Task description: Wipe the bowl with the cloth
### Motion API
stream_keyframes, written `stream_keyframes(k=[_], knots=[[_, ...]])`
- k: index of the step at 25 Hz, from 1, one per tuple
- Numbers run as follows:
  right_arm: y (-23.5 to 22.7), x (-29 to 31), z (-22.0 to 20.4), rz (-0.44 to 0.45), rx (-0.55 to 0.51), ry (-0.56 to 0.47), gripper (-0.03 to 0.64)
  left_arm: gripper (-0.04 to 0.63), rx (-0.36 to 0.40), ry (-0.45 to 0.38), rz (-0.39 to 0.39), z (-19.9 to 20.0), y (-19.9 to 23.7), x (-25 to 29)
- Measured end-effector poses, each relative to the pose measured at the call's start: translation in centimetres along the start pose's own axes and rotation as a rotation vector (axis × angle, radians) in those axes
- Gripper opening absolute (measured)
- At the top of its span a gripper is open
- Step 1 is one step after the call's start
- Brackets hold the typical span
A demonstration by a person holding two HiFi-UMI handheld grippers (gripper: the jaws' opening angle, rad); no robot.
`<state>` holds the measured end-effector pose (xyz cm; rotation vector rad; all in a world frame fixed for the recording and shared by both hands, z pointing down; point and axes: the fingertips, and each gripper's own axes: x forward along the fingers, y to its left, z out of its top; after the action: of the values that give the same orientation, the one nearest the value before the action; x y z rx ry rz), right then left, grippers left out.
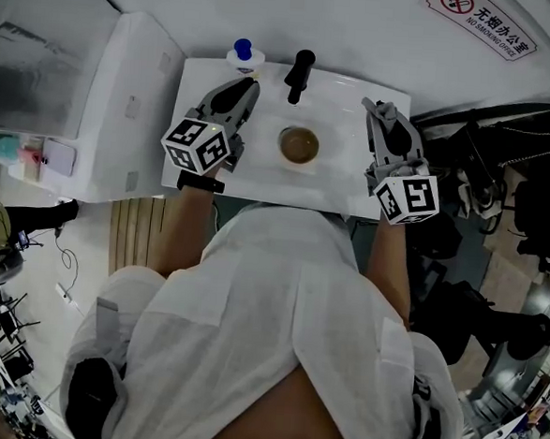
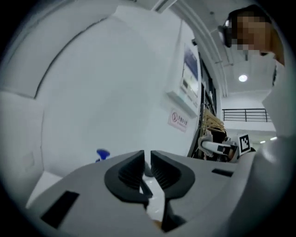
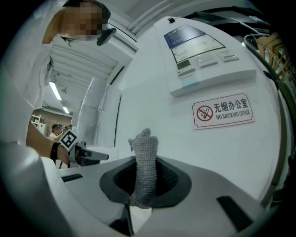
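A small brownish bowl [image 1: 299, 146] sits in the middle of the white sink [image 1: 344, 192], with neither gripper touching it. My left gripper [image 1: 247, 90] is raised to the bowl's left. In the left gripper view this gripper [image 2: 146, 160] has only a narrow gap between its jaws and nothing in it. My right gripper [image 1: 377, 110] is held up to the bowl's right. It is shut on a grey knitted cloth [image 3: 144, 149], which sticks up past the right gripper's [image 3: 144, 172] pads. Both grippers point toward the wall behind the sink.
A black faucet [image 1: 299, 75] stands at the back of the sink, with a blue-capped bottle [image 1: 243, 52] to its left. A white cabinet [image 1: 124, 100] adjoins the sink on the left. A no-smoking sign [image 3: 223, 112] hangs on the wall. Dark equipment [image 1: 504, 164] crowds the right side.
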<state>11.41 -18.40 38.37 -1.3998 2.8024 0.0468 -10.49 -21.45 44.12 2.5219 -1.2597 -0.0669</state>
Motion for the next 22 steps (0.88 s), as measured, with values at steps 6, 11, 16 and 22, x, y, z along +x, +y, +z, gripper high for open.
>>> stream_keyframes(k=[6,11,16,22], knots=[[-0.5,-1.0,2.8,-0.031,-0.037,-0.041,0.063,0.017,0.253,-0.213,-0.037,7.7,-3.5,-3.2],[-0.7,-1.8,4.5,-0.057,-0.062,-0.057,0.060,0.014,0.325,-0.254,-0.050,9.5,-4.6,-4.5],[-0.5,-2.0,5.2,-0.054,-0.082,-0.071,0.060,0.014,0.336,-0.268,-0.071,10.0,-5.2,-4.7],[-0.4,-2.2,5.5,-0.048,-0.101,-0.068,0.060,0.014,0.325,-0.267,-0.084,9.9,-5.6,-4.2]])
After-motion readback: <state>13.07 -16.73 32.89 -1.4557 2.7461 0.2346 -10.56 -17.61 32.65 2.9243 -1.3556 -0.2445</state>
